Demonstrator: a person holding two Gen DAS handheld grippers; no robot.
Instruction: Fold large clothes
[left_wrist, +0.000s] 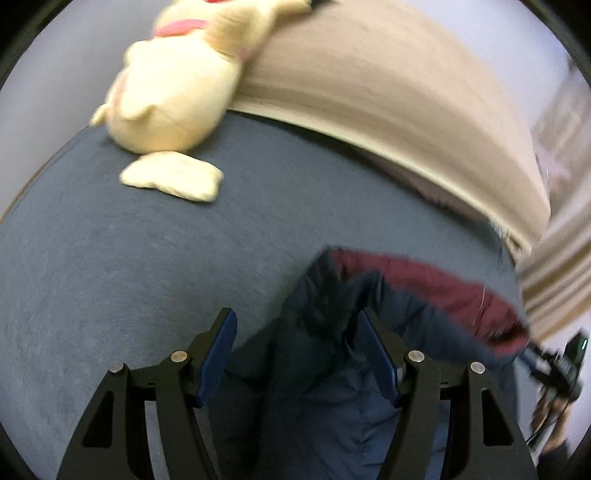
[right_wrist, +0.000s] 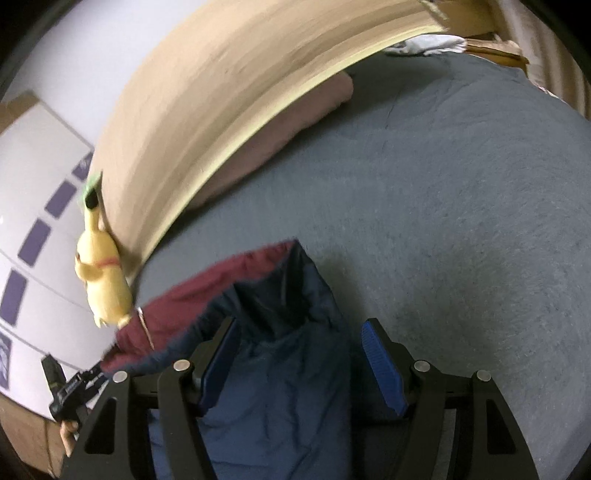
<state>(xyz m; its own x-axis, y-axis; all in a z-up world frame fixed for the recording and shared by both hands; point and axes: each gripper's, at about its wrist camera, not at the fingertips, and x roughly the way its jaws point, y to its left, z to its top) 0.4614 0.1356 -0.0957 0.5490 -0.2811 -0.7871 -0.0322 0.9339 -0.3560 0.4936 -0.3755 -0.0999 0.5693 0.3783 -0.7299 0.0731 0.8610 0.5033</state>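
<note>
The garment, a navy padded jacket (left_wrist: 325, 369) w/ a maroon lining (left_wrist: 436, 291), lies on the bed (left_wrist: 129, 258), which has a grey-blue sheet. It is near the side of the bed where the beige headboard (left_wrist: 369, 74) stands, but apart from it.

Left gripper (left_wrist: 299, 354): jaws are open. Jacket fabric is between them, and the pad on the right side of the view seems to touch a fold, but the pads do not press on it, so nothing is held.

Right gripper (right_wrist: 301, 363): jaws also open. The jacket (right_wrist: 280, 350) lies under and between them; the blue pad on the right side of the view stands free over the sheet (right_wrist: 443, 221). No grip here either.

Progress, as I judge it: the jacket looks already doubled over, because the maroon inside (right_wrist: 207, 291) shows along one edge and the navy part lies on top as a long narrow bundle. So at least one fold seems done. The fabric is puffy & wrinkled, not flat yet. Probably left: one more fold to make it compact, and some smoothing. How the lower part of the jacket lies I cannot tell, it is hidden under the grippers.

Other things: a yellow plush toy (left_wrist: 177, 92) leans at the headboard, well apart from the jacket, and a pinkish pillow (right_wrist: 280, 136) lies along the headboard.
</note>
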